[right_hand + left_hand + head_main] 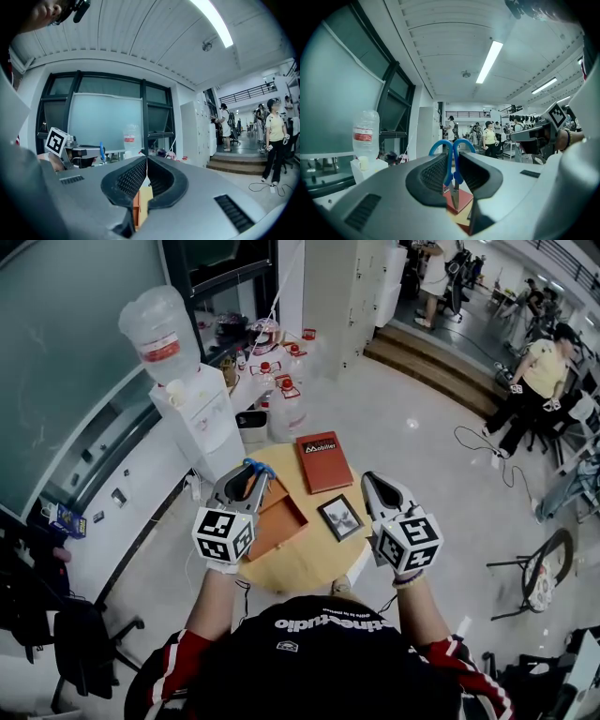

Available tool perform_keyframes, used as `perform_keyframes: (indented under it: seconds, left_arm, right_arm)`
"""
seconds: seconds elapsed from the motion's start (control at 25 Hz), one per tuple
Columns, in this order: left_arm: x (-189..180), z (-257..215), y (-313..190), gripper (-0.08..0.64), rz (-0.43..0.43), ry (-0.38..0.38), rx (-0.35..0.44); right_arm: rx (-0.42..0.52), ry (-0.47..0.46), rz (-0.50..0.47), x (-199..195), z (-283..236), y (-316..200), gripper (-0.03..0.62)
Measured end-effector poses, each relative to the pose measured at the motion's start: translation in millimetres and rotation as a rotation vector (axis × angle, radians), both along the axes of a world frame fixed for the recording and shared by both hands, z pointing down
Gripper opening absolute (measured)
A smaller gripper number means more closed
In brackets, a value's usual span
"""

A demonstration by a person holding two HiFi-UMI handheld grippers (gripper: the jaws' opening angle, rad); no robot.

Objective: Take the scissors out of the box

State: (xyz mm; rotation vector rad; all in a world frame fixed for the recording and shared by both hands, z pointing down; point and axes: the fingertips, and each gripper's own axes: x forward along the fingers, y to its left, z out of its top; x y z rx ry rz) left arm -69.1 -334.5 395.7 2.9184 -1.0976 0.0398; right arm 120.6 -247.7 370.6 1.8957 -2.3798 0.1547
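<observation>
My left gripper (249, 480) hangs over the open orange box (284, 518) and is shut on the scissors (259, 468). In the left gripper view the scissors (452, 161) stand upright between the pads. Their blue handle loops rise above the jaws and the steel blades point down. My left gripper (453, 174) points level. My right gripper (376, 487) hovers over the right side of the round wooden table (305, 566). Its jaws meet at the tips with nothing between them (146, 163). From the right gripper view the left gripper (86, 153) shows at the left, with the blue scissors (101, 151) sticking up.
A red book (323, 461) and a small framed picture (340, 517) lie on the table beside the box. A water dispenser (192, 413) and several water jugs (281, 390) stand beyond the table. People move about at the far right (530, 390).
</observation>
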Motion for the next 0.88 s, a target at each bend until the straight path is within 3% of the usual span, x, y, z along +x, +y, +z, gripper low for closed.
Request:
perform_keyframes:
  seconds: [0.88]
  left_arm:
    - [0, 1, 24, 0.094, -0.006, 0.023, -0.004]
  right_arm:
    - [0.004, 0.007, -0.003, 0, 0, 19, 0.029]
